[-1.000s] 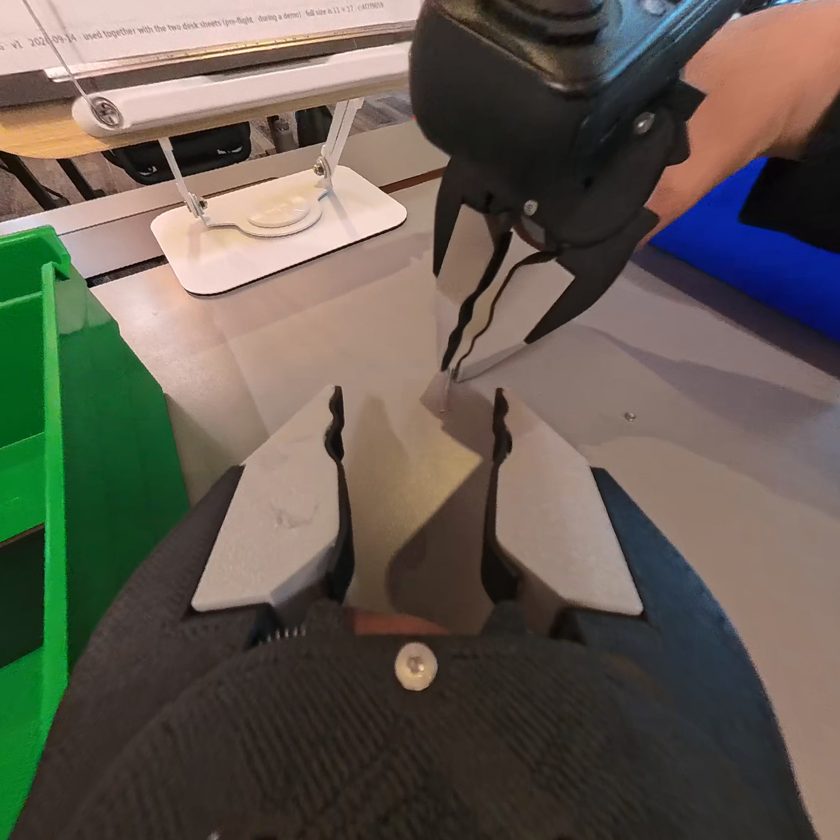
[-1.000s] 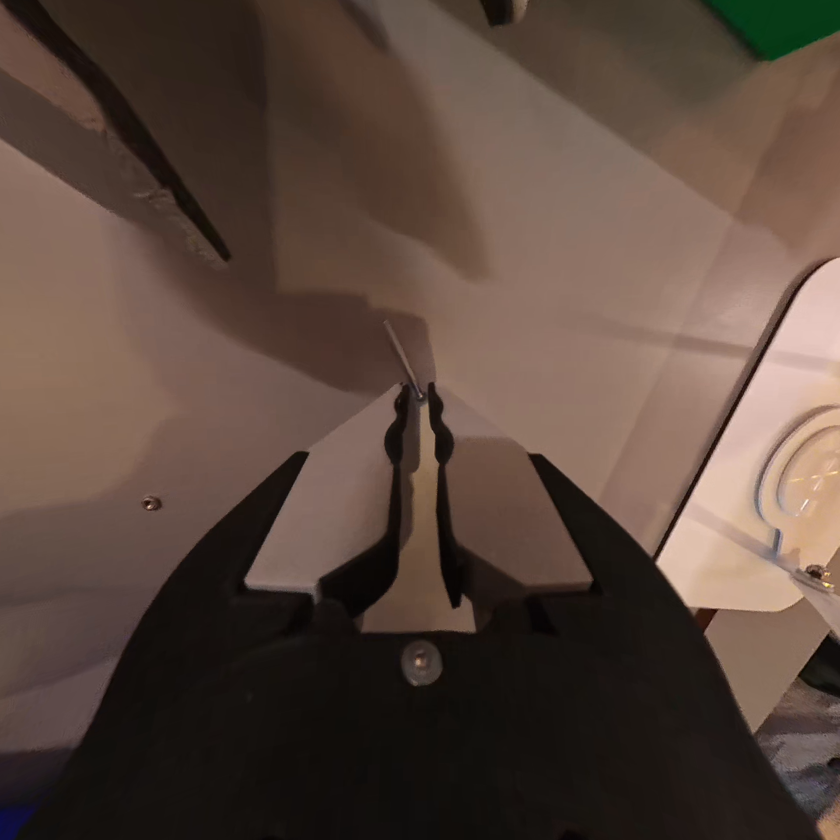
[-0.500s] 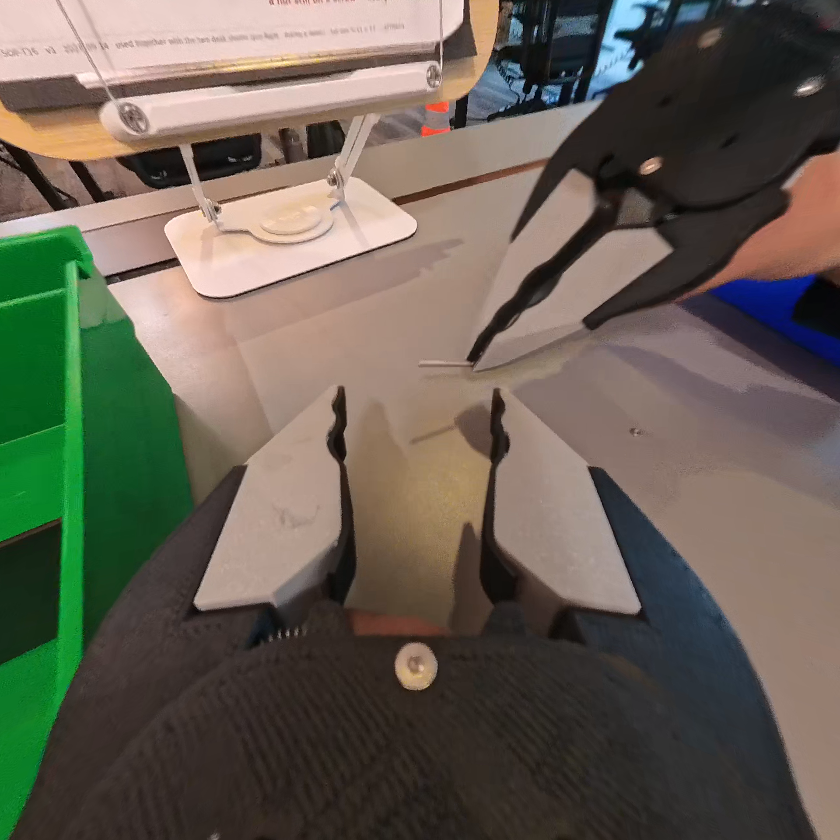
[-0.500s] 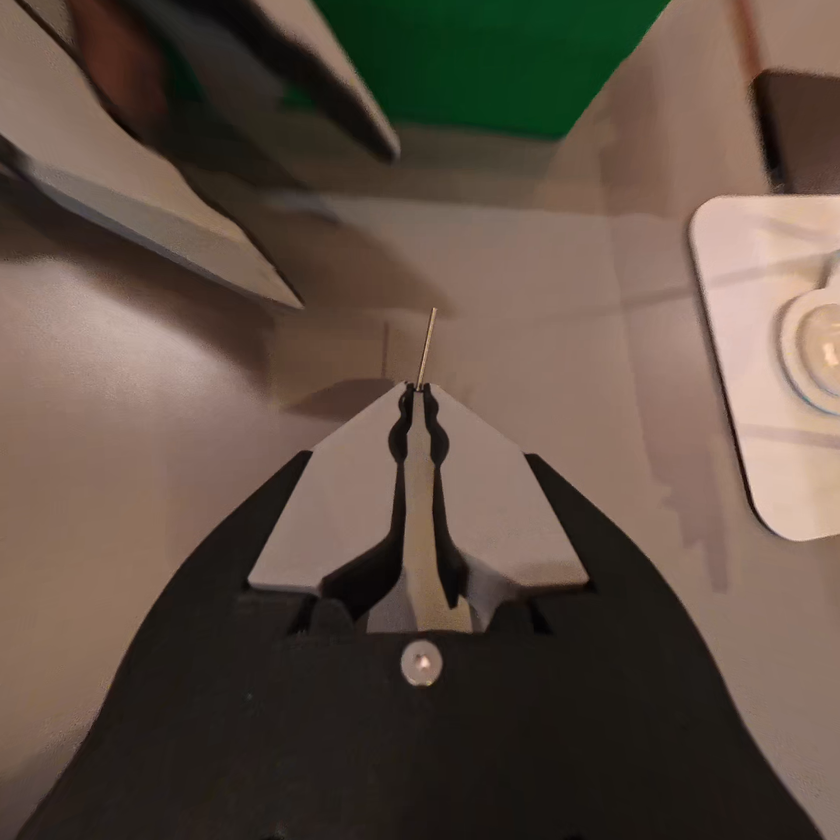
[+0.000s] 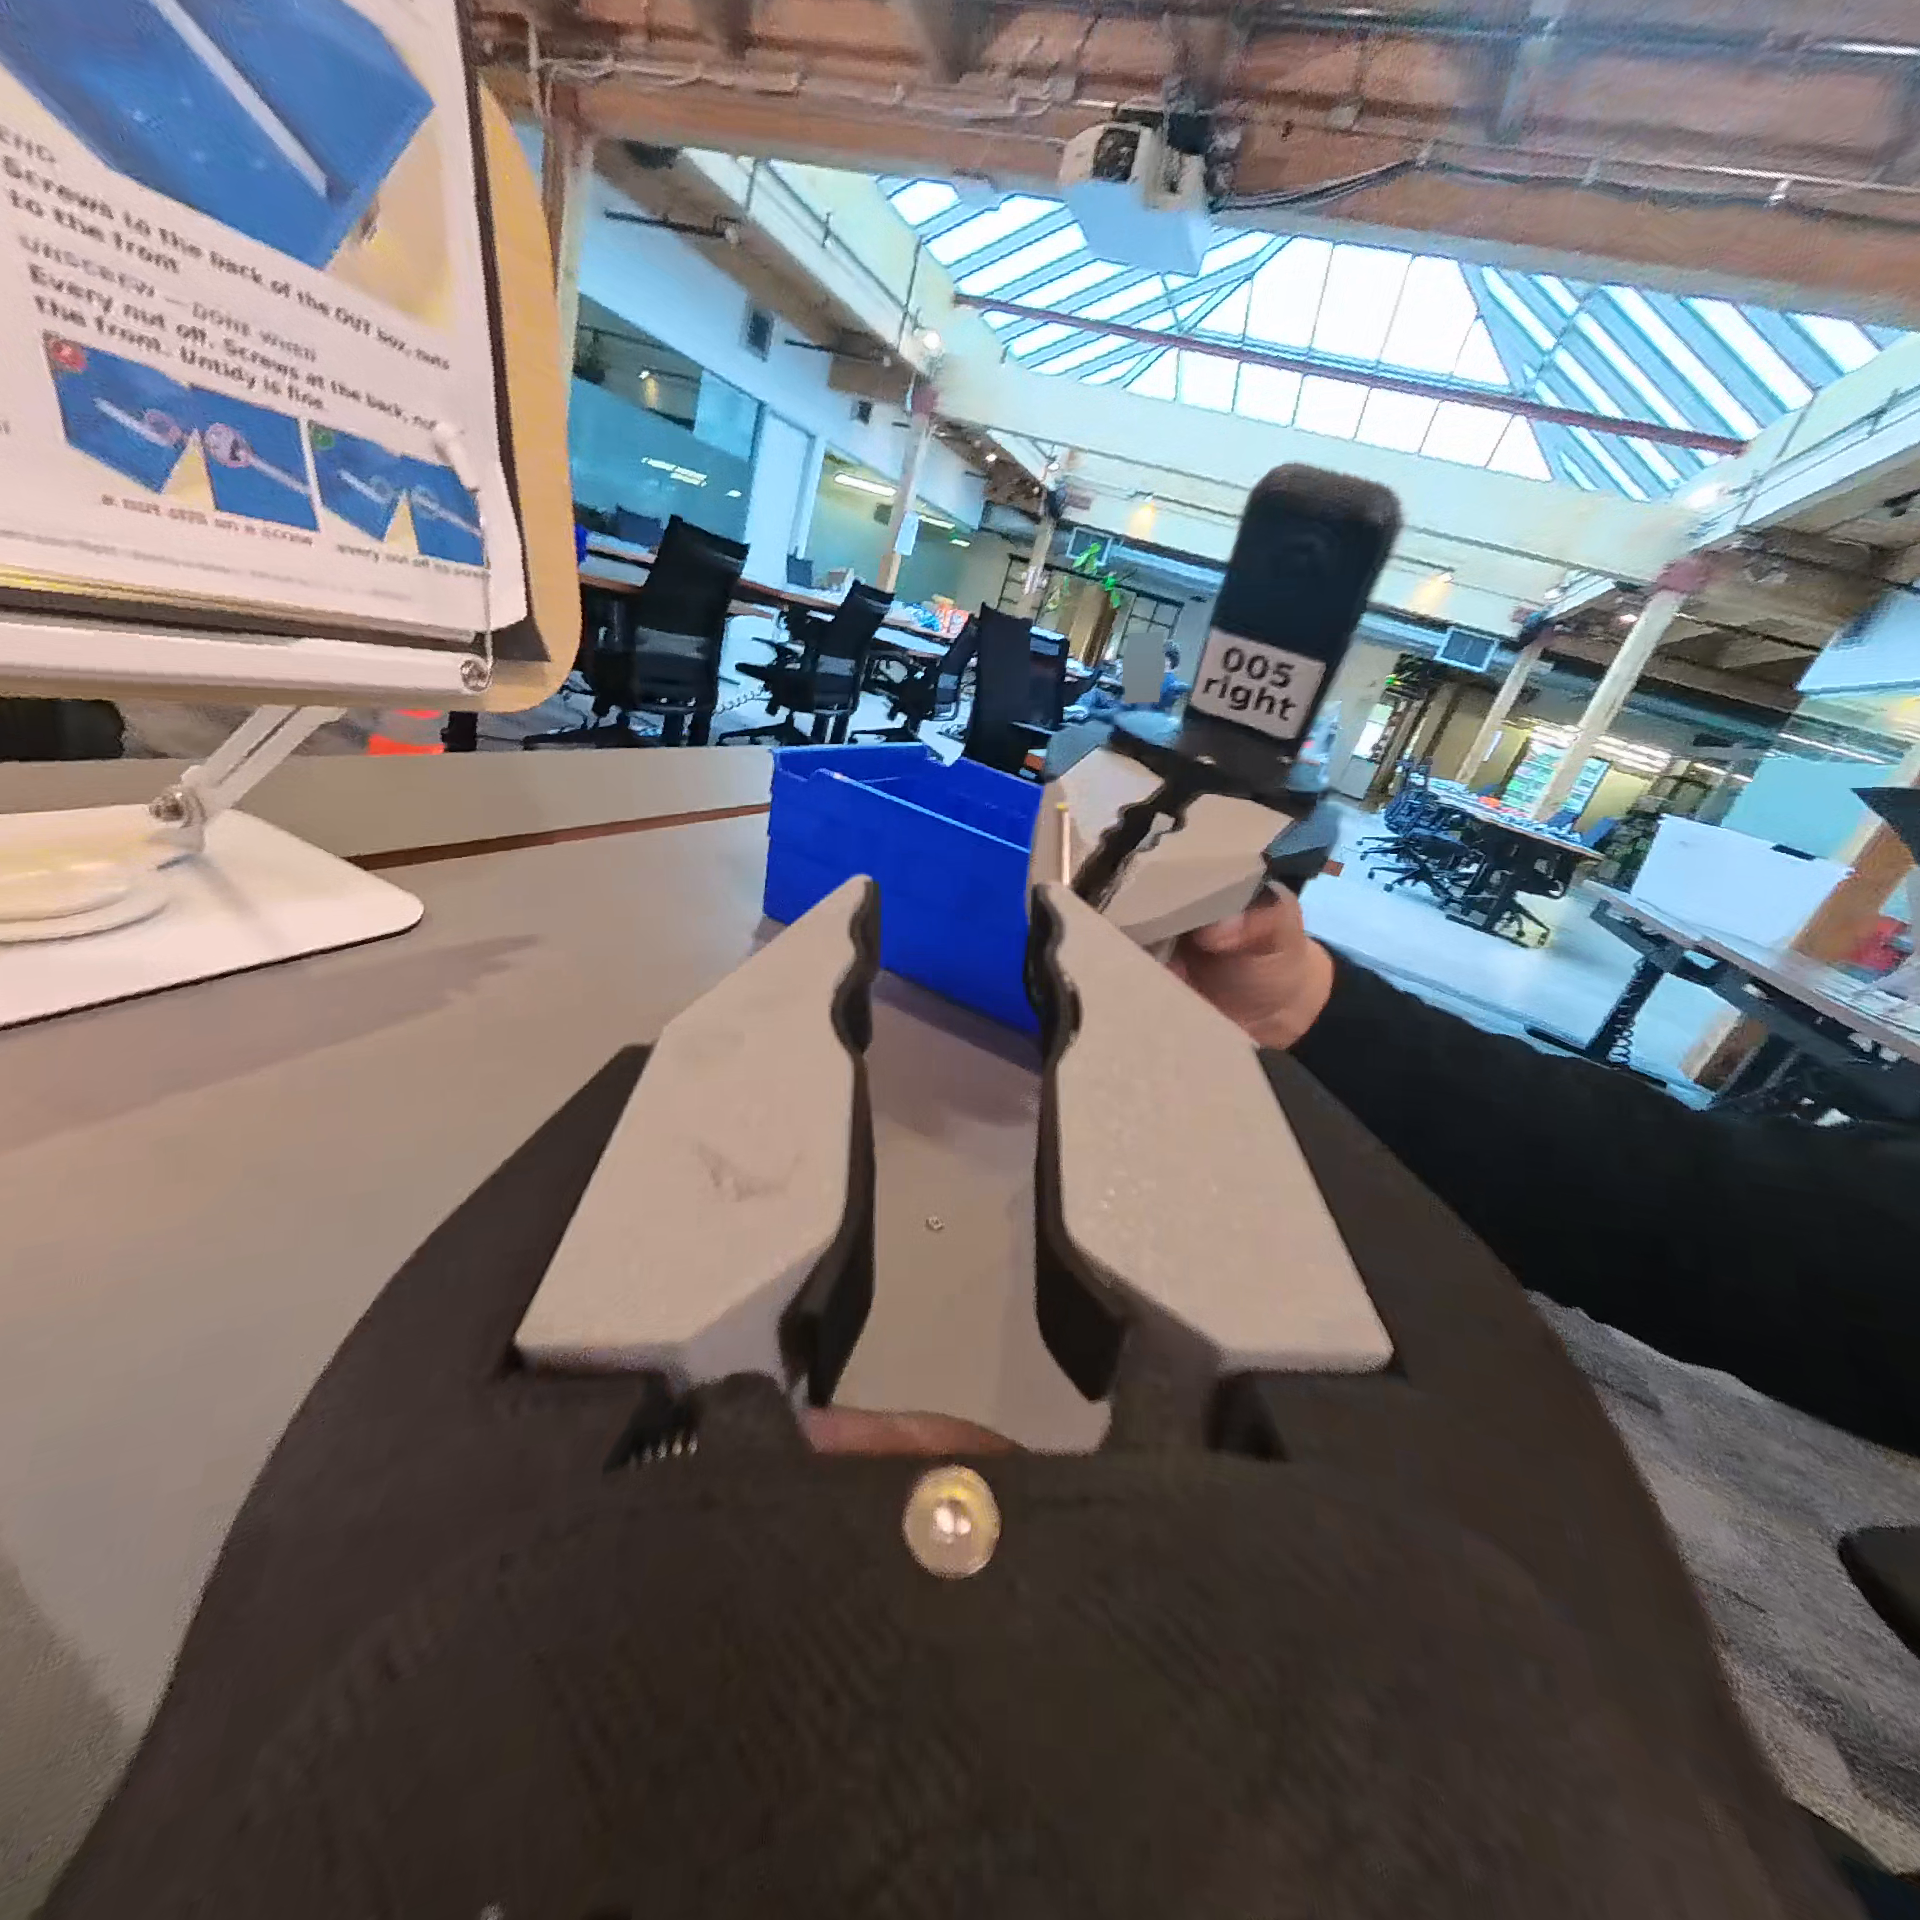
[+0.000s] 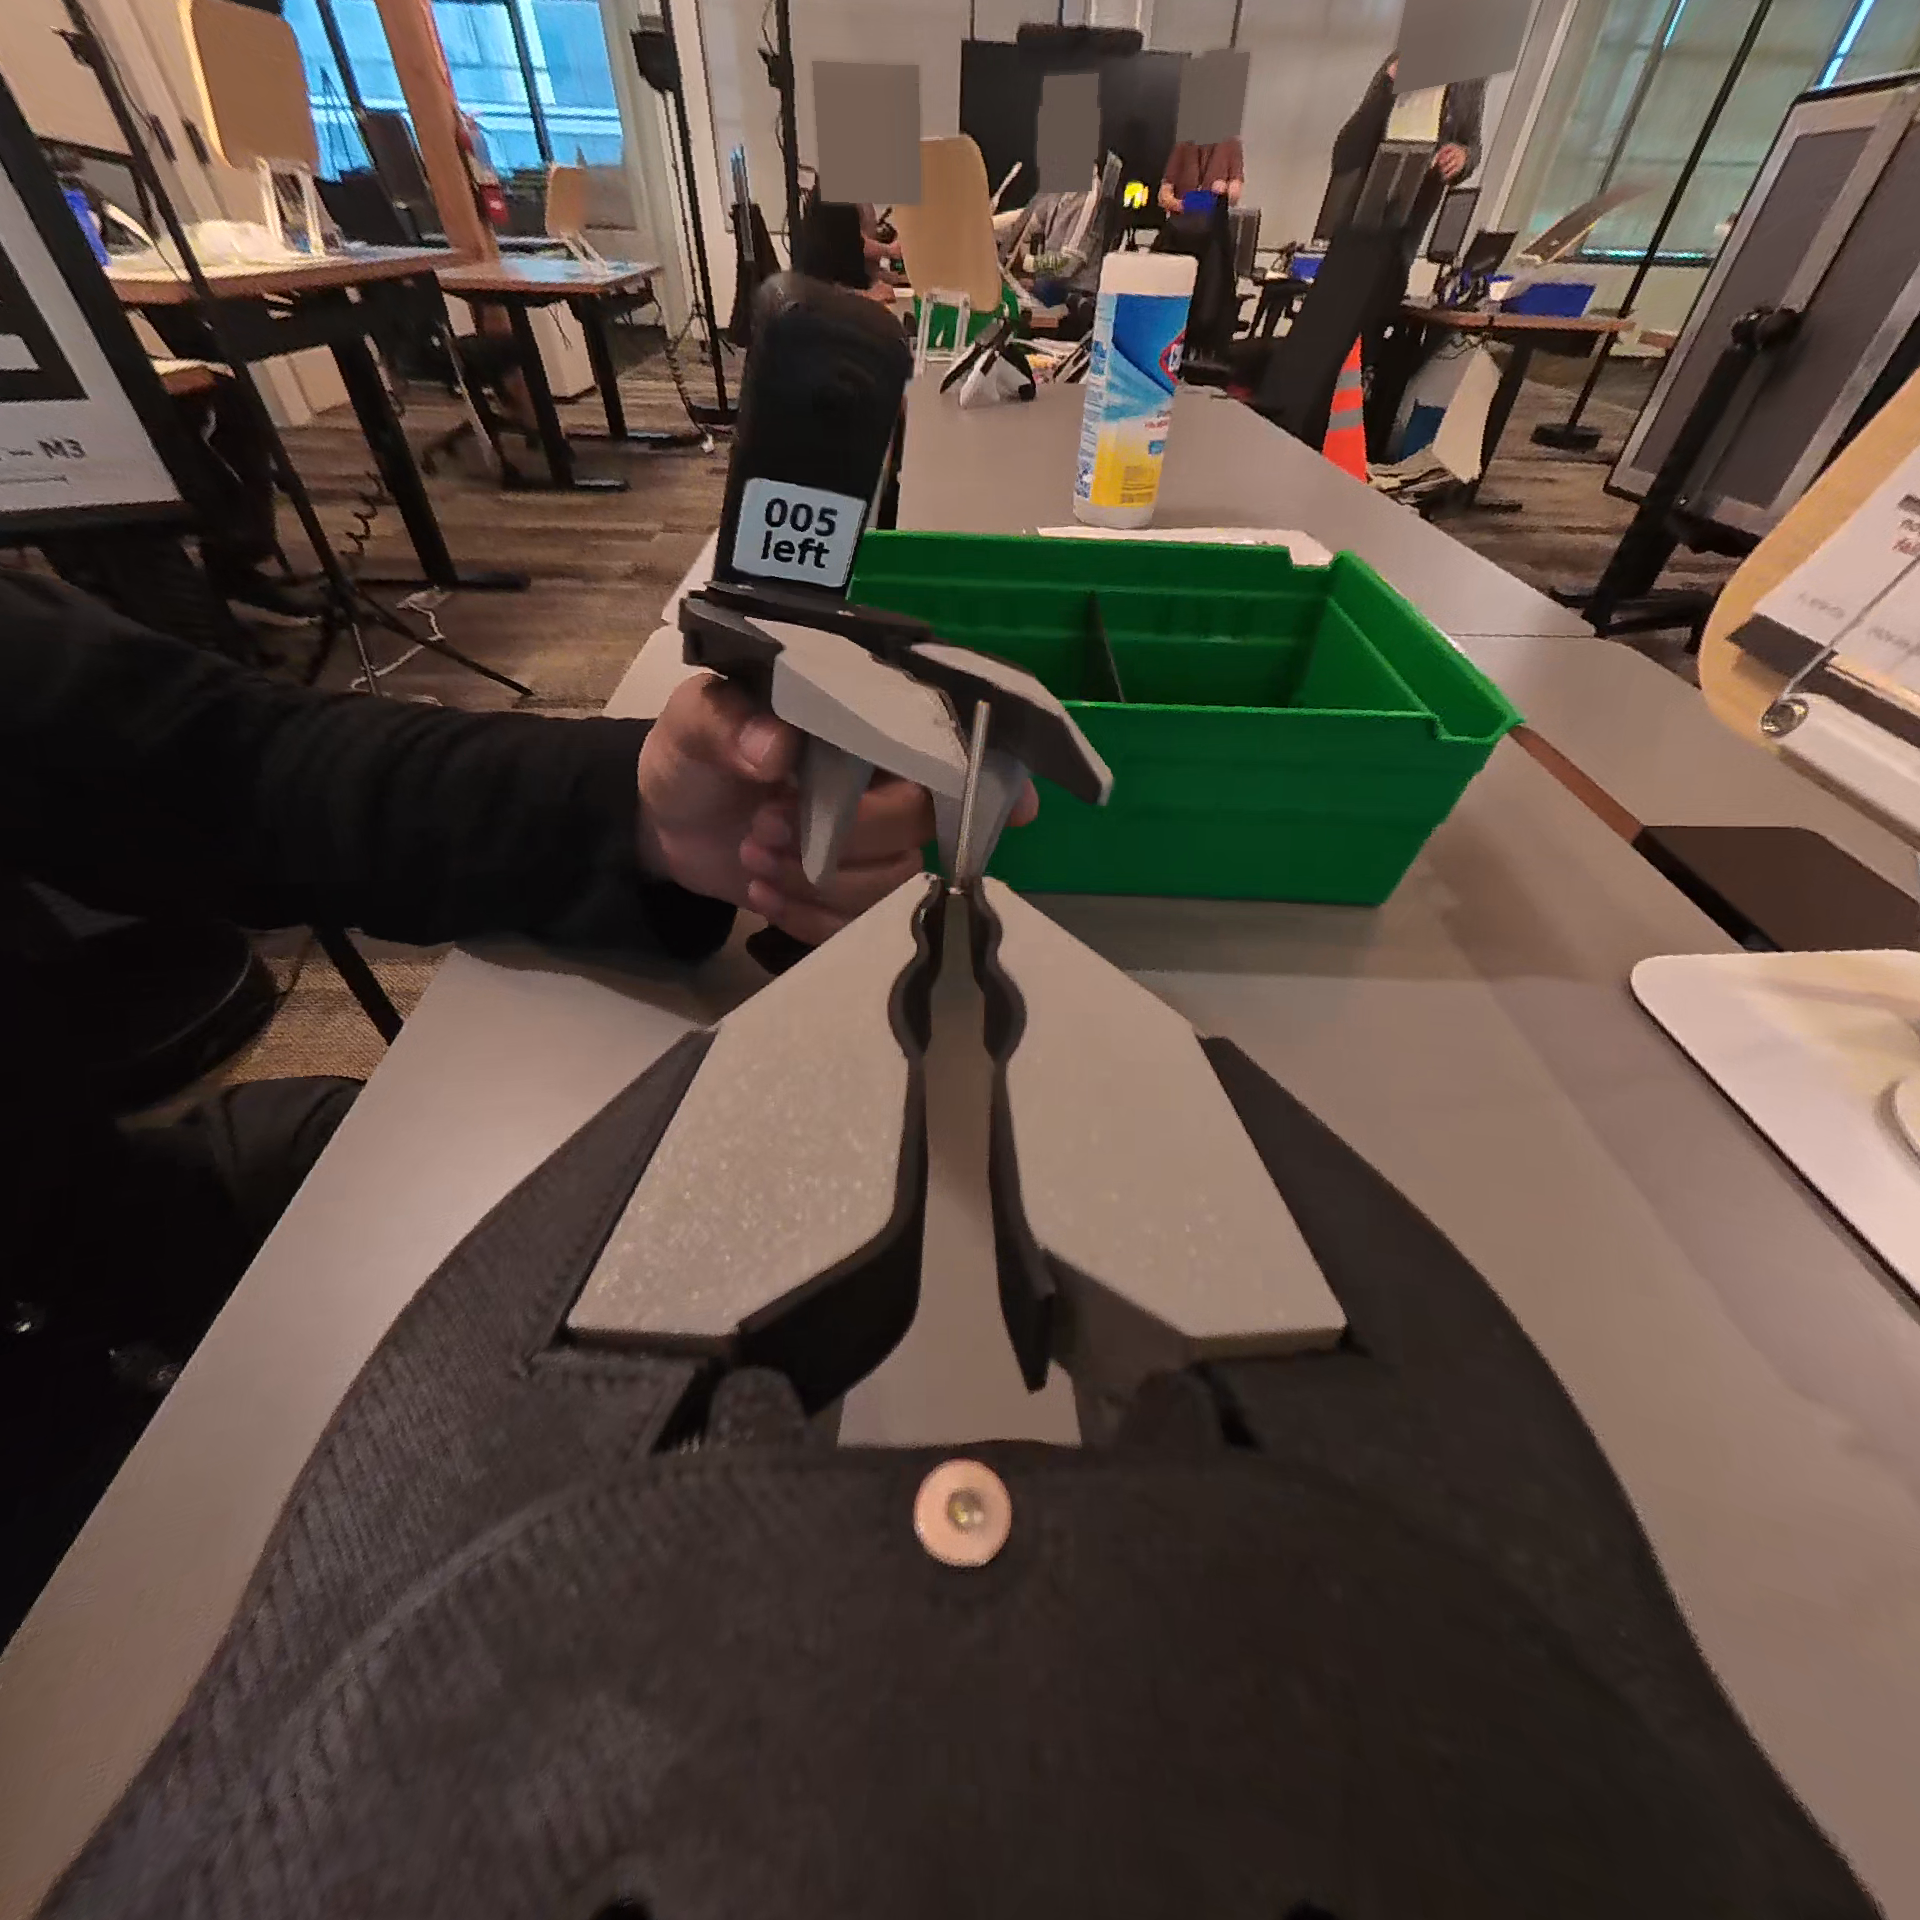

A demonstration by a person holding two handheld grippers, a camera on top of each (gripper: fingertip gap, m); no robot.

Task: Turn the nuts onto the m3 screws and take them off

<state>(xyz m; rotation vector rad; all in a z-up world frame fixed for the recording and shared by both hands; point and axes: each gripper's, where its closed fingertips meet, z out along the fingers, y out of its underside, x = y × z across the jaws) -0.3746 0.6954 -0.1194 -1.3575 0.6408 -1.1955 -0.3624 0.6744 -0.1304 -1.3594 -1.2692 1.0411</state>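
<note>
Two grippers are raised above the grey table and face each other. Right gripper: tongs together, clamped at their very tips on the head end of a thin screw, whose shank stands upright and free above them; in the left wrist view the same screw shows as a pale sliver beside the far gripper. Left gripper: tongs apart, nothing between them. One small nut lies loose on the table, seen through the gap of the left gripper and well apart from the screw. Green bin stands behind the left gripper, blue bin near the right one. Judged stage: screw picked and presented, nut not yet fetched. Risks from here: the hold on the screw is a tip pinch on a very slim part, so any side load from the nut could tilt or twist it out and drop it; the nut, flat on a smooth surface, may skid or flip as the open tongs close on it; a nut gripped askew would probably cross-thread or fail to start; the two grippers could knock together when brought close.
</note>
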